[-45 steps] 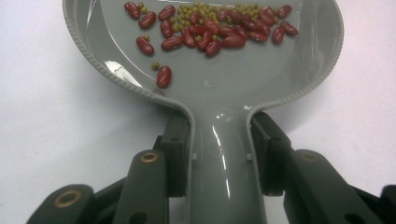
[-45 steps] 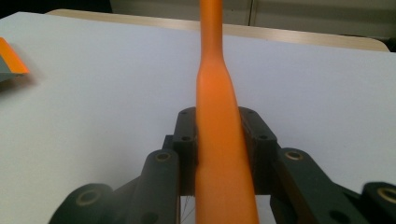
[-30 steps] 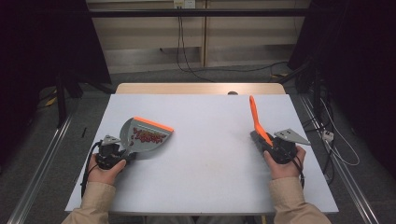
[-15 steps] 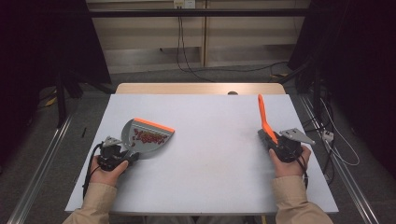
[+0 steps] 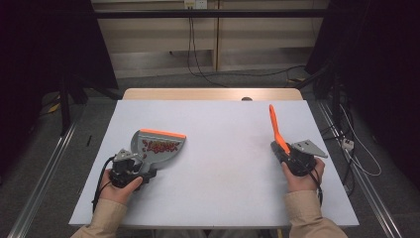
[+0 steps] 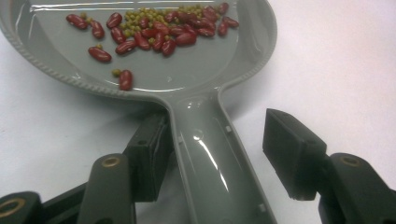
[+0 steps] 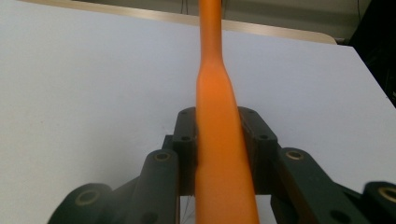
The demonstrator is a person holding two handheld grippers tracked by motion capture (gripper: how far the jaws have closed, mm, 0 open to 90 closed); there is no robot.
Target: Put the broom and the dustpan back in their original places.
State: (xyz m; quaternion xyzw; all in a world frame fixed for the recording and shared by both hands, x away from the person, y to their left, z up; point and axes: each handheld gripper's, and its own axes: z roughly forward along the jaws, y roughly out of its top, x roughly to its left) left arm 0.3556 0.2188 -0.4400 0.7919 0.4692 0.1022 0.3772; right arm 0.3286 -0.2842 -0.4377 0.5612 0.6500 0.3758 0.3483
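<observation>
A grey dustpan (image 5: 157,148) with an orange lip lies flat on the white table (image 5: 223,173) at the left. It holds red beans and small green ones (image 6: 159,32). My left gripper (image 5: 141,168) sits at its handle (image 6: 210,168). Its jaws have just been opening and stand open (image 6: 217,140): the handle lies between them, close by the left pad (image 6: 149,154) and clear of the right one. At the right, my right gripper (image 5: 283,151) is shut on an orange handle (image 5: 275,126) that points away and upward; both pads press its sides (image 7: 219,126).
A wooden strip (image 5: 213,94) runs along the table's far edge, with a small dark thing (image 5: 246,98) on it. Cables (image 5: 346,148) trail on the floor to the right. Metal rails flank the table. A broad bare stretch of tabletop lies between the two hands.
The orange handle has swung slightly to the right and back. The dustpan and both hands have stayed where they were.
</observation>
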